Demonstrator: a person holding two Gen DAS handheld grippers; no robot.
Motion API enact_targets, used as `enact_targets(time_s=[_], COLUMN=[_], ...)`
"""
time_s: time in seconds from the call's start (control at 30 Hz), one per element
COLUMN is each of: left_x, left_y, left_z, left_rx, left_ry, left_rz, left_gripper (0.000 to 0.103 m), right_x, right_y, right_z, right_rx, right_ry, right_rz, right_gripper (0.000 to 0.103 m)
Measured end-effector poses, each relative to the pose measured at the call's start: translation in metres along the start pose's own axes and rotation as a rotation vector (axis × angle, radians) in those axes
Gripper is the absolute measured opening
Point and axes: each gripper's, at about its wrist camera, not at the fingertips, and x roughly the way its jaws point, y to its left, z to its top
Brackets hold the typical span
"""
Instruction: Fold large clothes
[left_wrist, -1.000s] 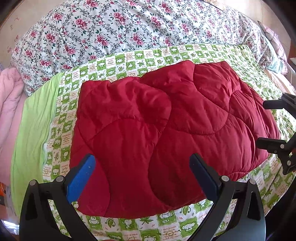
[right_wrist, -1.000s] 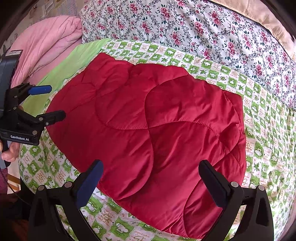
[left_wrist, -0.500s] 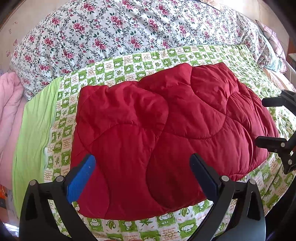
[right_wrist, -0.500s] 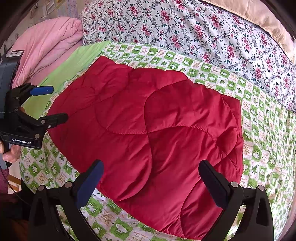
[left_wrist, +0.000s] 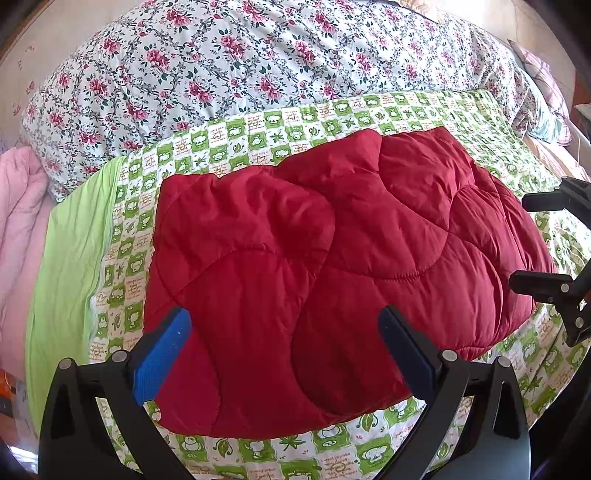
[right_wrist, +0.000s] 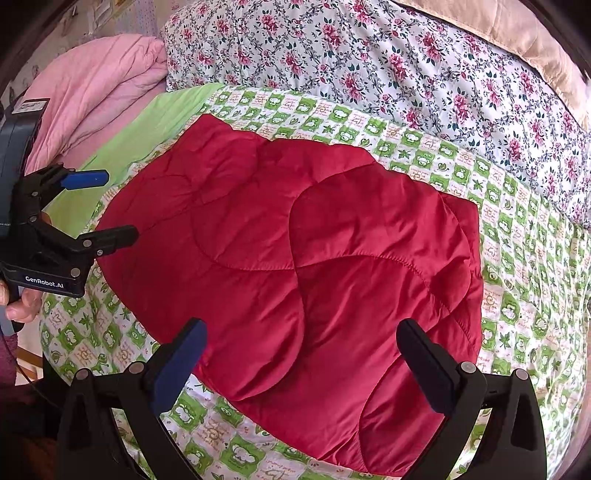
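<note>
A red quilted padded garment (left_wrist: 332, 266) lies folded in a flat block on the green-and-white patterned sheet (left_wrist: 258, 133); it also shows in the right wrist view (right_wrist: 295, 266). My left gripper (left_wrist: 284, 332) is open and empty, held above the garment's near left part. It shows at the left edge of the right wrist view (right_wrist: 110, 206). My right gripper (right_wrist: 303, 347) is open and empty, held above the garment's near right part. It shows at the right edge of the left wrist view (left_wrist: 517, 243).
A floral quilt (left_wrist: 258, 62) is piled along the far side of the bed. A pink blanket (right_wrist: 96, 85) lies at the left end, beside a plain green strip of sheet (left_wrist: 66, 277). A beige cover (right_wrist: 517, 29) lies beyond the floral quilt.
Both grippers have drawn back and up a little from the garment; it sits lower and smaller in both views. Both stay open. The garment has not moved.
</note>
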Motion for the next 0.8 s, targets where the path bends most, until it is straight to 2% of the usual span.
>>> enact_targets(time_s=[0.8], left_x=[-0.0026], left_y=[-0.0008], left_z=[0.0007], left_rx=[0.009], left_ry=[-0.010], left_rz=[0.000], left_gripper=[0.102], right_x=[-0.0074], right_y=[-0.0006], right_z=[0.0029], right_rx=[-0.015], right_ry=[-0.010], right_rz=[-0.003], right_gripper=[0.103])
